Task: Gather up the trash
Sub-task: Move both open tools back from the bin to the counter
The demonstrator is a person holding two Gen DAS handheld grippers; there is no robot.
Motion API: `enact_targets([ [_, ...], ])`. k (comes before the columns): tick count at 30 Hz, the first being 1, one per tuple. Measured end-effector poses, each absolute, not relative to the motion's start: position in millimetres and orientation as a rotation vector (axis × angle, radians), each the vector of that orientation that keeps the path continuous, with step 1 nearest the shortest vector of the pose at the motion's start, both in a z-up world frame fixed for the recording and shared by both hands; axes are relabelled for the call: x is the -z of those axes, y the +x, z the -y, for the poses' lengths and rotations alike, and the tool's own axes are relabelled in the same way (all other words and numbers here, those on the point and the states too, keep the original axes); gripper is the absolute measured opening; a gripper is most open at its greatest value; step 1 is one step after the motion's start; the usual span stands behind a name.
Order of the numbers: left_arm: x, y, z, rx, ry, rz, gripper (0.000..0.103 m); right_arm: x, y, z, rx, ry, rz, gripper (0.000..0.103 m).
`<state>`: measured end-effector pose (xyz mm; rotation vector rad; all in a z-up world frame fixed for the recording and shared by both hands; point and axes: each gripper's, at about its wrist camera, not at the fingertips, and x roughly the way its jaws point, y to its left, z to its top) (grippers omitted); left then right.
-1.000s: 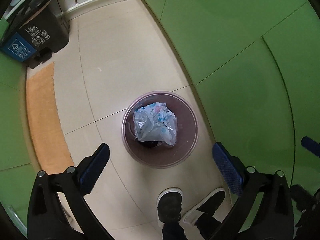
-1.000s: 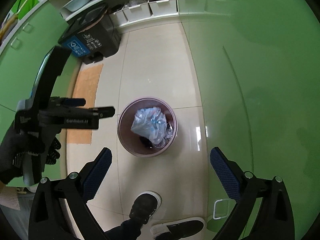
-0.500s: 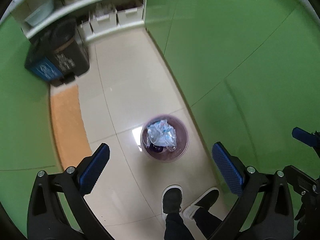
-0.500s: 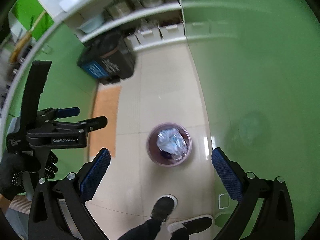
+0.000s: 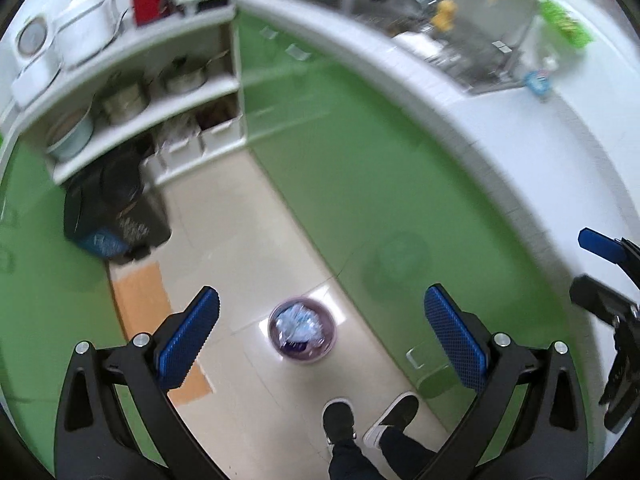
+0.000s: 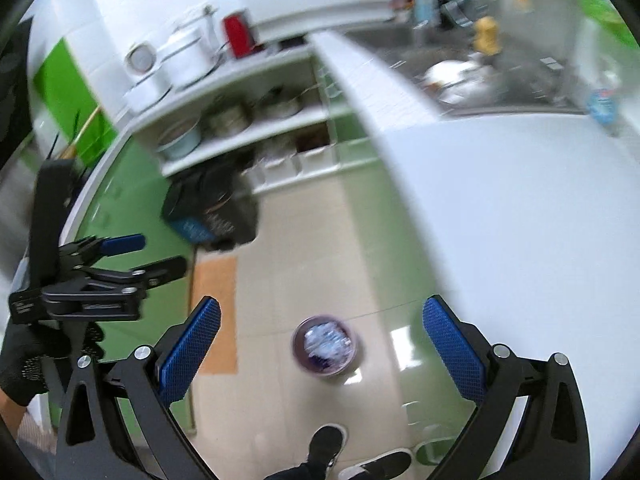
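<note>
A small purple waste bin (image 5: 303,330) stands on the tiled floor far below, with a crumpled clear plastic bag (image 5: 298,322) of trash in it. It also shows in the right wrist view (image 6: 325,346). My left gripper (image 5: 320,336) is open and empty, high above the bin. My right gripper (image 6: 320,344) is open and empty, also high above it. The left gripper shows at the left of the right wrist view (image 6: 120,256), held by a black-gloved hand.
A white countertop (image 5: 500,128) with a sink and dishes runs along the right above green cabinets (image 5: 360,168). Open shelves (image 5: 152,108) hold pots. A black pedal bin (image 5: 116,212) and an orange mat (image 5: 144,296) lie at left. The person's shoes (image 5: 340,420) are below.
Both grippers have risen and tilted up. The bin looks much smaller, and the countertop, sink and shelves have come into view. Both stay open and empty.
</note>
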<state>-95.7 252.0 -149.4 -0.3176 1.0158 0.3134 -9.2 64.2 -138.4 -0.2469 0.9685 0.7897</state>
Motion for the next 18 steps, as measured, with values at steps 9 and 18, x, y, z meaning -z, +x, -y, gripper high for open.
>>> enact_targets([
  [9,78,-48,-187,-0.137,-0.209,-0.925,0.1,76,13,44,-0.525,-0.161,-0.88,0.097],
  [18,43,-11,-128,0.023,-0.107,-0.894,0.1,35,11,128,-0.312,-0.072,-0.818,0.097],
])
